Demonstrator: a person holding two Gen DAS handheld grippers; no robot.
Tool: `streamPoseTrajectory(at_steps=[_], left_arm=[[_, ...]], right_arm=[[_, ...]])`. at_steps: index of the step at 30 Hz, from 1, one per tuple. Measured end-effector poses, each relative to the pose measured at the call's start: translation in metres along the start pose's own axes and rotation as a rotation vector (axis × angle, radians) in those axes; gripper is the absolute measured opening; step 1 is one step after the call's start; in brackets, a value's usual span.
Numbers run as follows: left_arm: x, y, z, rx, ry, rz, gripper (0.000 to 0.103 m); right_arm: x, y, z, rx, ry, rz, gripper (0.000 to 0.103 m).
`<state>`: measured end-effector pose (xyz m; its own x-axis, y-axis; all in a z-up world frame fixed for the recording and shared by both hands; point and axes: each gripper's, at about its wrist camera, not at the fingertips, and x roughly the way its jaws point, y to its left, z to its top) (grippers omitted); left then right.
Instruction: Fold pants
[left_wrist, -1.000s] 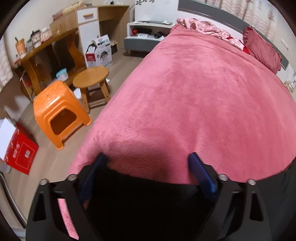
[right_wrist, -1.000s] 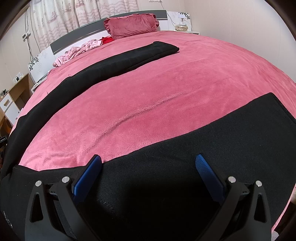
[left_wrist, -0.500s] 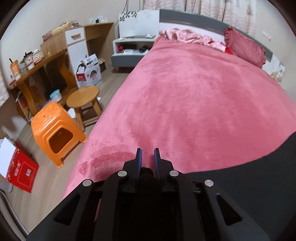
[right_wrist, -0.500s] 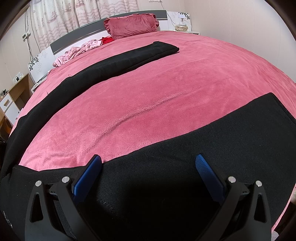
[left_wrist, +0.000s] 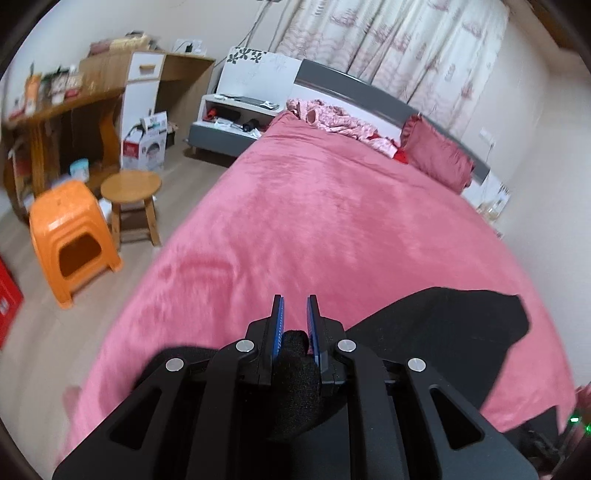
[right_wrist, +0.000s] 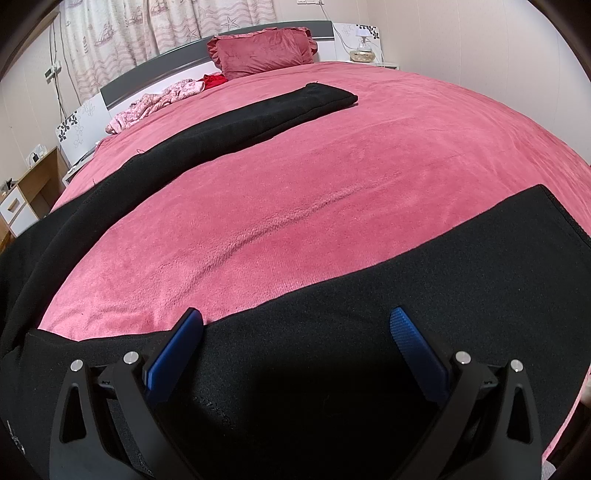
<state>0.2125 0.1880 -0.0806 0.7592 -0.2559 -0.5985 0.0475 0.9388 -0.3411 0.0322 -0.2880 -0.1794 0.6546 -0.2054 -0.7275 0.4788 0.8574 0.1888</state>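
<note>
Now your left gripper (left_wrist: 294, 310) has risen clear of the bed (left_wrist: 332, 221) since half a second ago, its jaws nearly closed on a bunch of the black pants (left_wrist: 295, 373), whose cloth trails down and right to the bed's near edge. A second ago those jaws stood wide. Your right gripper (right_wrist: 295, 321) has not moved: jaws wide apart, gripping nothing, poised over the near pant leg (right_wrist: 406, 280) along the bed's near edge. The other leg (right_wrist: 258, 118) stretches toward the pillow (right_wrist: 262, 51) at the head.
</note>
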Motion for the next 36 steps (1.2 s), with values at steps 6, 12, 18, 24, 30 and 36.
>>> streamPoseTrajectory(at_steps=[6,12,18,24,30,36], left_arm=[[-0.034,-0.003,-0.039,-0.037,-0.005,-0.065,0.011],[-0.039,-0.001,-0.081,-0.075,0.03,-0.083,0.011],[-0.025,0.005,-0.114,-0.07,0.046,-0.071,0.011],[-0.024,0.014,-0.115,-0.099,0.049,-0.106,0.011],[-0.021,0.02,-0.116,-0.123,0.047,-0.138,0.011],[-0.019,0.023,-0.118,-0.134,0.047,-0.157,0.011]], right_arm=[[0.0,0.0,0.0,-0.005,0.001,-0.007,0.101],[0.001,0.003,0.002,-0.021,0.011,-0.031,0.101],[0.01,0.016,0.02,-0.097,0.111,-0.111,0.101],[0.007,0.04,0.085,0.009,0.106,0.034,0.101],[0.02,0.11,0.158,0.073,0.102,0.202,0.101],[0.06,0.191,0.186,0.003,0.21,0.181,0.101]])
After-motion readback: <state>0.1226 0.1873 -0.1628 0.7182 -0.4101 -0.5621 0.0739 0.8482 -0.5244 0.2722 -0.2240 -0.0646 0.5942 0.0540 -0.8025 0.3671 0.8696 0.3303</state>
